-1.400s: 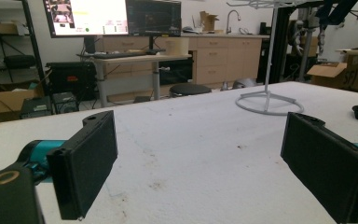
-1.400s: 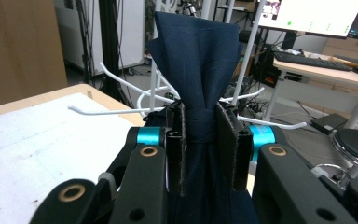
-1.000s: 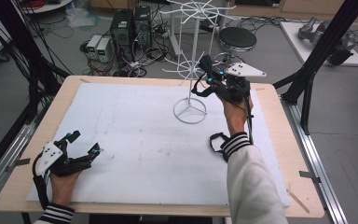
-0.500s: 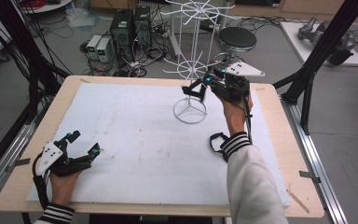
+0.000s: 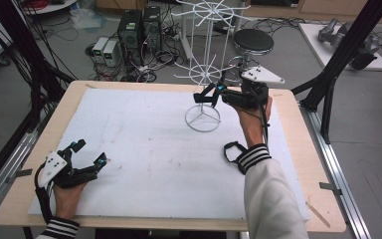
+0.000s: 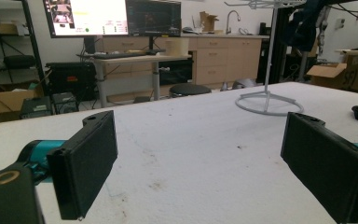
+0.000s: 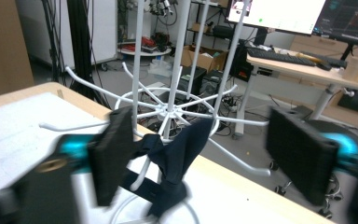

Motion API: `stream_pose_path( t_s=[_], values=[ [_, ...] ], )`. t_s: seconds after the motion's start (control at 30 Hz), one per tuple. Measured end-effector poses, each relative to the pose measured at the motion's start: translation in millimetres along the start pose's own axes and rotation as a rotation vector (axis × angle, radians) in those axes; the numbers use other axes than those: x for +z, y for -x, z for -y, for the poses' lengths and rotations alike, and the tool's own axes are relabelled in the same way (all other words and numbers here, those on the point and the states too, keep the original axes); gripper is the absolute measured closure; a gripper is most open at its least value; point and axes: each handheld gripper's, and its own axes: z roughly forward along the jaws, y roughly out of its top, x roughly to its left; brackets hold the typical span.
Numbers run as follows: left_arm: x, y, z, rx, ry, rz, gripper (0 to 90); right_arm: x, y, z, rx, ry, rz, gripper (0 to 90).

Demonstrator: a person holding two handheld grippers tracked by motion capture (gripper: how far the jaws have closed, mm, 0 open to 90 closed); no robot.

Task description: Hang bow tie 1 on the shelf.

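Nearest the person, the left gripper (image 5: 82, 160) rests on the white mat (image 5: 144, 149) at the near left corner of the desk (image 5: 298, 149); its fingers (image 6: 86, 168) stand wide apart with nothing between them. A black strap (image 5: 231, 151) lies on the mat just beside the right sleeve (image 5: 258, 164).

Farther back, the right gripper (image 5: 210, 94) is held above the desk at the white wire rack (image 5: 202, 74), whose ring base (image 5: 202, 118) stands on the far part of the mat. Its fingers (image 7: 114, 154) have just been opening and now stand wide apart. In the right gripper view, a dark cloth piece (image 7: 175, 158) hangs on a lower arm of the rack, between the fingers but close to the left one; whether it touches that finger cannot be told.

Beyond the desk, a black stool (image 5: 252, 41) and computer cases (image 5: 139, 27) stand on the floor.
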Motion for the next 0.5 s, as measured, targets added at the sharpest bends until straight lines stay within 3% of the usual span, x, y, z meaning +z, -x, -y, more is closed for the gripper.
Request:
stream_pose_path(
  t_s=[0.07, 0.5],
  values=[
    [0.0, 0.2, 0.1, -0.001, 0.000, 0.000, 11.2, -5.7, 2.0, 1.1, 0.024, 0.000, 0.000, 11.5],
    [0.0, 0.3, 0.1, 0.001, 0.002, 0.000, 11.2, -67.1, 16.0, 20.0, 0.044, 0.049, -0.019, 11.5]
  ],
)
